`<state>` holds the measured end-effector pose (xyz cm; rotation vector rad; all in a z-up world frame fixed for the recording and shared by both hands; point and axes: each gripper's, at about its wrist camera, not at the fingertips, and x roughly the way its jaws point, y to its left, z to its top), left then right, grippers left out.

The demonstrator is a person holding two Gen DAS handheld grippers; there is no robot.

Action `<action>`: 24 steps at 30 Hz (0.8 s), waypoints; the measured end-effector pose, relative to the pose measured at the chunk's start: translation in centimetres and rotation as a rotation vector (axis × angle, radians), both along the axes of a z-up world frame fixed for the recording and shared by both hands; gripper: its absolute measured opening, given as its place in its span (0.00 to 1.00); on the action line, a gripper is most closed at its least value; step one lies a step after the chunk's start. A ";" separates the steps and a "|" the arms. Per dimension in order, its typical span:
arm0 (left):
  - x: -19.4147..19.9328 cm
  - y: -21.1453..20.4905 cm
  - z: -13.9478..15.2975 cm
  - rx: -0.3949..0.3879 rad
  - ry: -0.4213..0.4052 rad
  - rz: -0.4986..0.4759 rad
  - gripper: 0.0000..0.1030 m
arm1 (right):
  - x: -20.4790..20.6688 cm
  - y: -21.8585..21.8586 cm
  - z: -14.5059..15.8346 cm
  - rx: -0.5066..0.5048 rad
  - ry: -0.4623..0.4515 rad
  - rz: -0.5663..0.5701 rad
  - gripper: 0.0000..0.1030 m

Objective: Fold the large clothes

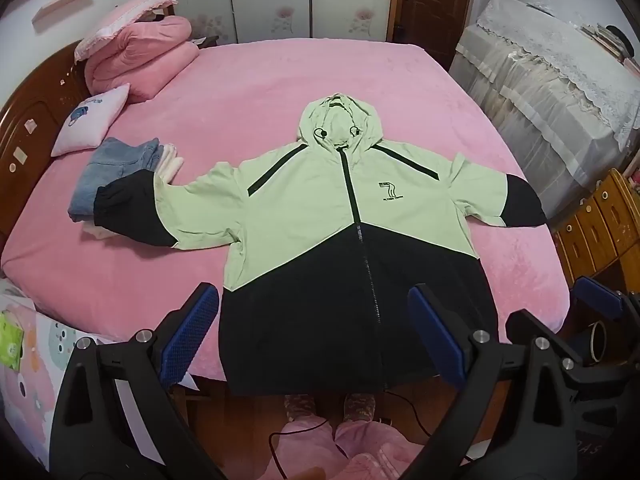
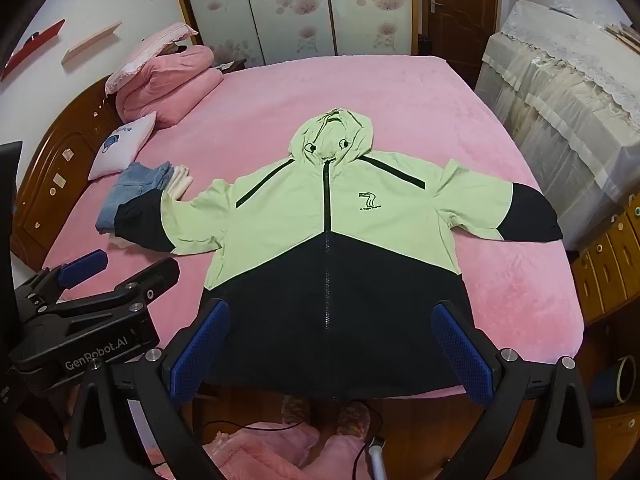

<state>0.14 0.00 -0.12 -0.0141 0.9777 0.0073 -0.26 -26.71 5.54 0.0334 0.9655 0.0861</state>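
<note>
Jacket (image 1: 320, 216) lies flat on the pink bed (image 1: 280, 80), zipped, front up, hood (image 1: 338, 124) toward the far side, both sleeves spread out, hem at the near edge.

Around it: the left sleeve cuff (image 1: 120, 204) lies over a folded stack with jeans (image 1: 116, 168) on top, so that stack crowds that sleeve. White cushion (image 1: 94, 120) and a folded pink quilt (image 1: 140, 60) sit beyond, by the headboard (image 1: 36, 120). A lace-covered piece of furniture (image 1: 560, 80) stands along the right side; wooden drawers (image 1: 600, 224) near the right cuff (image 1: 524, 204).

Writing: the chest logo (image 2: 370, 200) is a "7" with small text under it, too fine to read for sure. "GenRobot.AI" shows on the left gripper's body.

Left gripper (image 1: 316, 332): jaws wide, nothing between them, hovering over the black lower panel. Right gripper (image 2: 332, 344): jaws wide, empty, over the same hem area.

Views: the right wrist view shows the left gripper (image 2: 124, 272) from the side. The left wrist view shows a blue pad of the right gripper (image 1: 600, 300) at its right edge, plus a patterned sheet (image 1: 24, 340) lower left. Both show slippered feet (image 2: 320, 412) and a cable (image 1: 280, 440) on the floor.
</note>
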 end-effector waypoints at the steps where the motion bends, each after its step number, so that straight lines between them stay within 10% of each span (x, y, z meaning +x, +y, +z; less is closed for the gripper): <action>1: 0.1 0.0 -0.1 -0.009 0.004 -0.002 0.92 | 0.0 0.0 0.0 -0.003 -0.002 -0.001 0.99; 24: 0.8 -0.4 -1.2 -0.001 0.037 -0.016 0.92 | 0.9 0.0 -0.7 -0.030 0.058 -0.037 0.99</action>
